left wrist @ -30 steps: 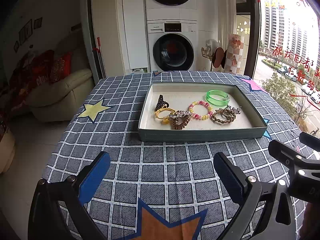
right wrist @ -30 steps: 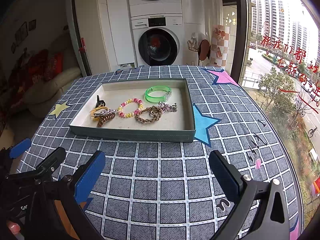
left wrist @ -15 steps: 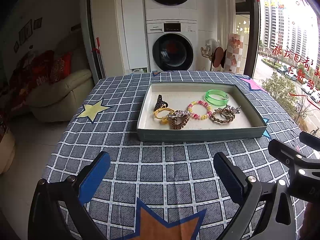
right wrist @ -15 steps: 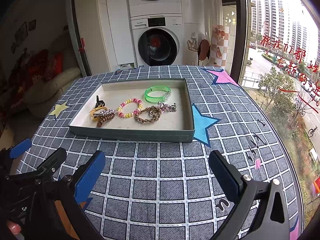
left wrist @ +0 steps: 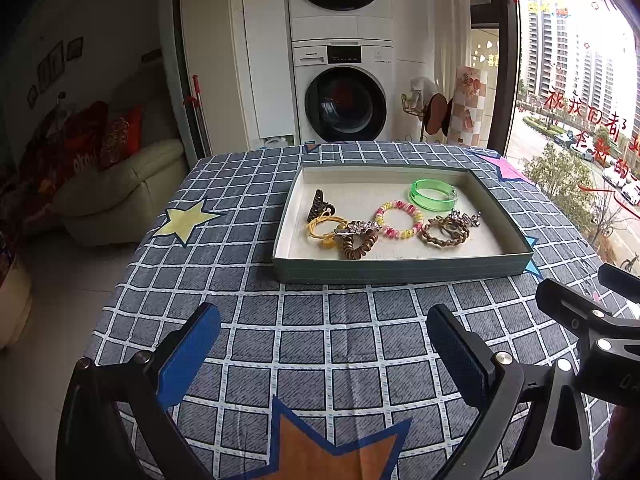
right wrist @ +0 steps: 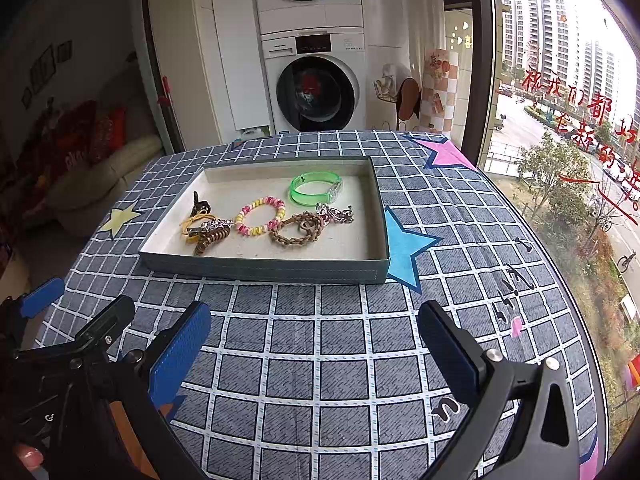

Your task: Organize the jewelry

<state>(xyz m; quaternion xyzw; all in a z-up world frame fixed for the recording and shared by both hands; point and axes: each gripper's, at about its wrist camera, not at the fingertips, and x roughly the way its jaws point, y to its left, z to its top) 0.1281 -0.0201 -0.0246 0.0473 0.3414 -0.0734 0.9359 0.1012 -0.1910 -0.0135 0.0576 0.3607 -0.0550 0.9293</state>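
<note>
- Left wrist view: left tongs spread wide, empty, above the tabletop; jewelry sits in the tray.
- Tangled hair ties may lift together.
- Right tongs spread, empty; both reaching could collide.

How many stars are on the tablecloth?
4 show: yellow star left of the tray, blue star right of it, pink star far right, orange star nearest. Others may be hidden.

A shallow grey-green tray with a pale lining lies flat on the table and holds a green bangle, a pink-and-yellow bead bracelet, a brown braided bracelet, a brown coil tie, a yellow band and a dark claw clip.
</note>
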